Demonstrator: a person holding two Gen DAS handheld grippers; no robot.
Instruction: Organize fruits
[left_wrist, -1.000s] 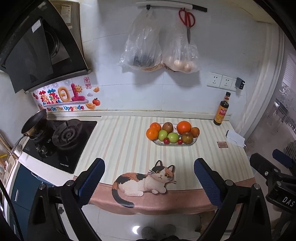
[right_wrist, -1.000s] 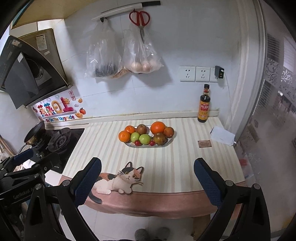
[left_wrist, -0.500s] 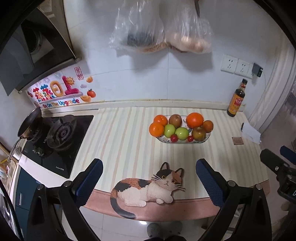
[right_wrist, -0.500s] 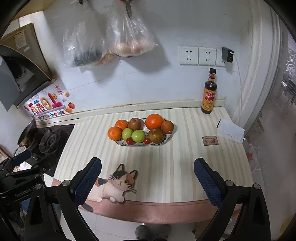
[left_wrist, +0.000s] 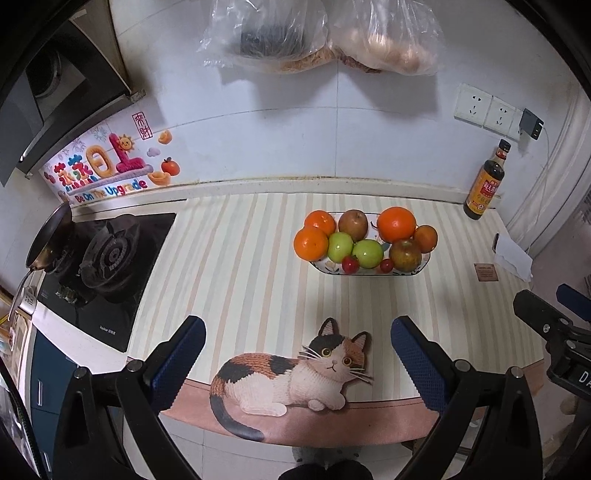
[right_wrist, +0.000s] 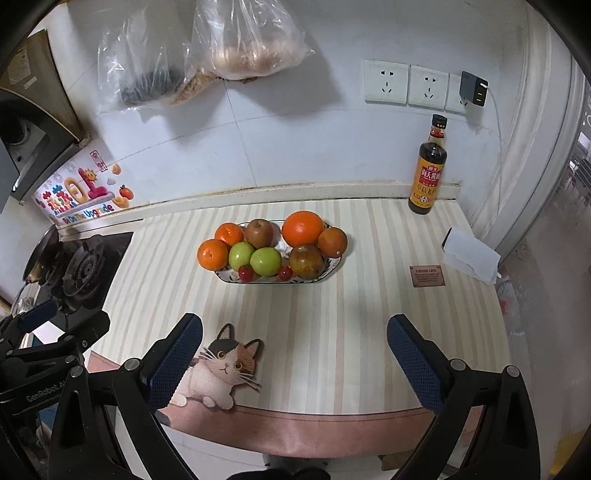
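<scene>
The left gripper (left_wrist: 297, 354) and the right gripper (right_wrist: 293, 350) both hang over the near edge of the striped counter (right_wrist: 332, 325) with fingers spread wide apart and nothing between them. Directly ahead of both, well beyond the fingertips, the oval fruit dish (right_wrist: 334, 266) sits on the counter, holding oranges, green apples (right_wrist: 266, 261), brown fruits and two small red ones. A dark sauce bottle (right_wrist: 428, 173) stands farther ahead to the right, against the wall.
</scene>
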